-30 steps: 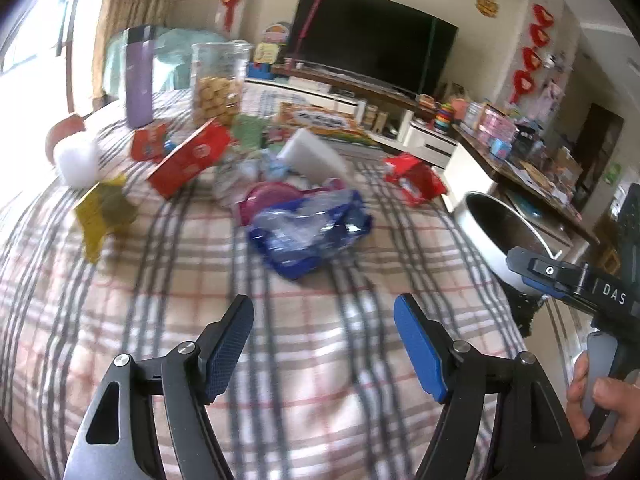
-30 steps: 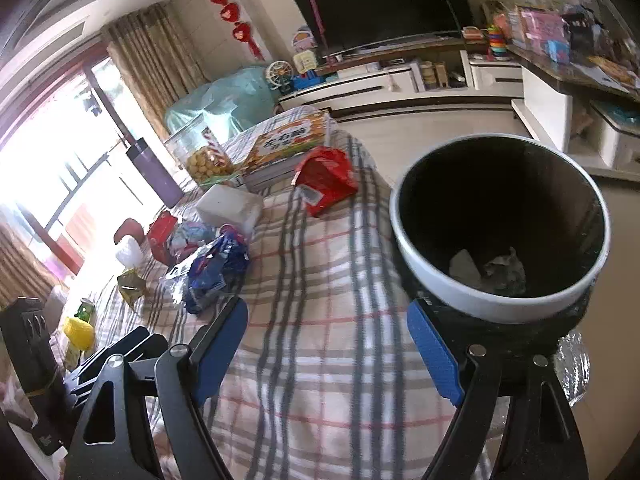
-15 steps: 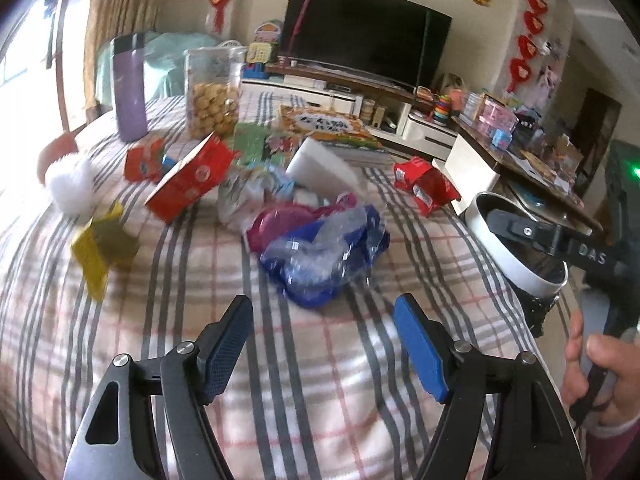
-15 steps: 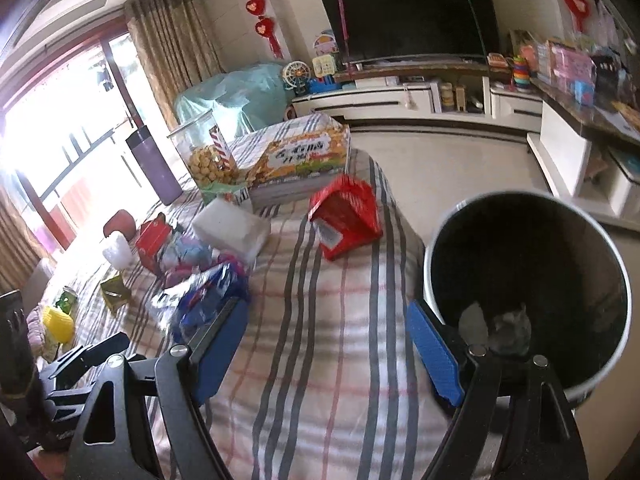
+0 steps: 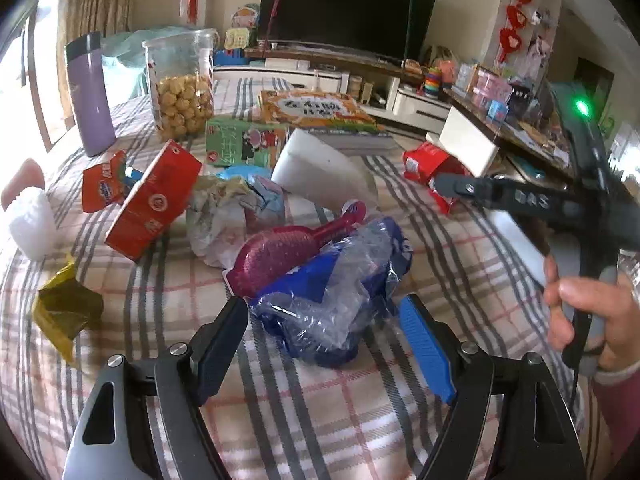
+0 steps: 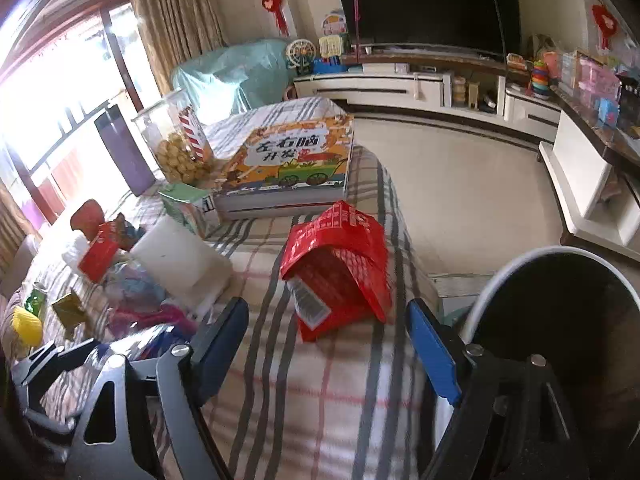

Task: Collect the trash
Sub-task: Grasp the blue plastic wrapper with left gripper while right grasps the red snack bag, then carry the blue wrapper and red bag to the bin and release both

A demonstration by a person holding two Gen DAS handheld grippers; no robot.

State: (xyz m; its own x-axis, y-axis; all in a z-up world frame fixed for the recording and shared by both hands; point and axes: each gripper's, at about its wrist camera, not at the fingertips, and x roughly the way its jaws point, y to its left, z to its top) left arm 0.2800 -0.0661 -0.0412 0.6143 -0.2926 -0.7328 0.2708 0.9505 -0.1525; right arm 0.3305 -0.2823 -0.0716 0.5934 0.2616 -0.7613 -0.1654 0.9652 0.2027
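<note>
A plaid-covered counter (image 5: 360, 420) carries a scatter of trash and household things. Nearest the left gripper (image 5: 324, 340) lies a crumpled blue bag (image 5: 340, 292) of clear and blue plastic; its near end sits between the jaws, which are spread and opening, with neither pad pressing on it. A pink brush (image 5: 288, 252) lies against the bag's far side, and a wad of paper (image 5: 228, 216) sits just behind that. To the left stand a red carton (image 5: 156, 200) tipped on its side, a torn orange wrapper (image 5: 104, 184) and a yellow-green wrapper (image 5: 66, 312).

The containers: a clear jar (image 5: 180, 88) stands upright at the far end, roughly half full of round golden snacks, with a purple flask (image 5: 90, 92) (lid on, contents hidden) beside it. A round bin (image 6: 560, 340) with a white rim stands off the counter's right edge, right beside the right gripper's outer pad; its inside is too dark to tell what it holds.

The right gripper (image 6: 328, 344) hovers over bare cloth, jaws spread and closing with nothing between them; a red bag (image 6: 340, 272), mouth open towards the camera, lies just beyond. A picture book (image 6: 288, 164) rests flat behind it.
</note>
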